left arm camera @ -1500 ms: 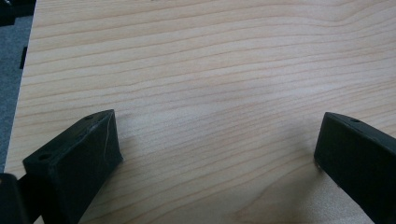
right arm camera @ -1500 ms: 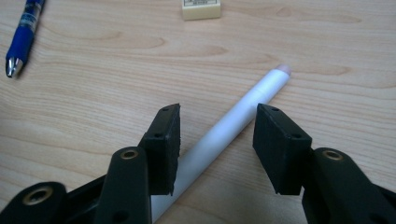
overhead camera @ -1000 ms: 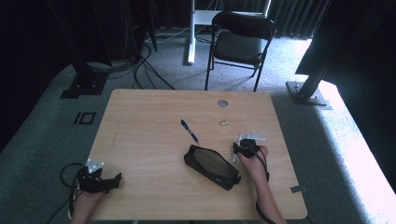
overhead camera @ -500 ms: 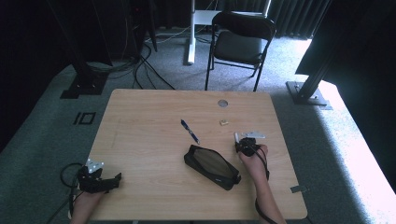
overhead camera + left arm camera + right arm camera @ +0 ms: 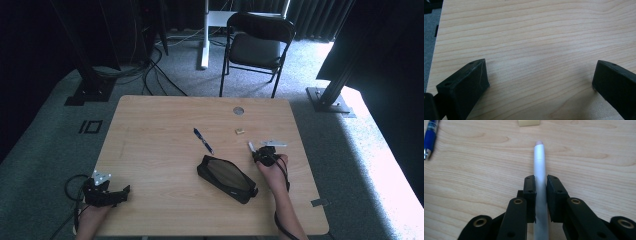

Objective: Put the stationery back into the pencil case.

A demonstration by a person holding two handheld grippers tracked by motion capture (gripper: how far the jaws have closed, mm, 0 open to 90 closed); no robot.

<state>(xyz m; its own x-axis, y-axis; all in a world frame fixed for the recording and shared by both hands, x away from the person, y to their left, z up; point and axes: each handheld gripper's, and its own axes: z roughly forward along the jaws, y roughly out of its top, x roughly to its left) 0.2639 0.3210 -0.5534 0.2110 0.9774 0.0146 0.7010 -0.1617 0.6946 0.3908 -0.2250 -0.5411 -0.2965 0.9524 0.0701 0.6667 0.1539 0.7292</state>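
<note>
My right gripper is shut on a white stick with a pinkish tip, which lies along the jaws and points away over the wooden table. In the high view the right gripper sits at the table's right side, just right of a black pencil case, with the white stick poking out to the upper left. A blue pen lies above the case. My left gripper rests at the near left corner. Its jaws stand wide apart over bare wood, so the left gripper is open and holds nothing.
A small pale eraser lies beyond the right gripper, and the eraser and blue pen show at the top of the right gripper view. A round grommet sits near the far edge. A black chair stands behind the table.
</note>
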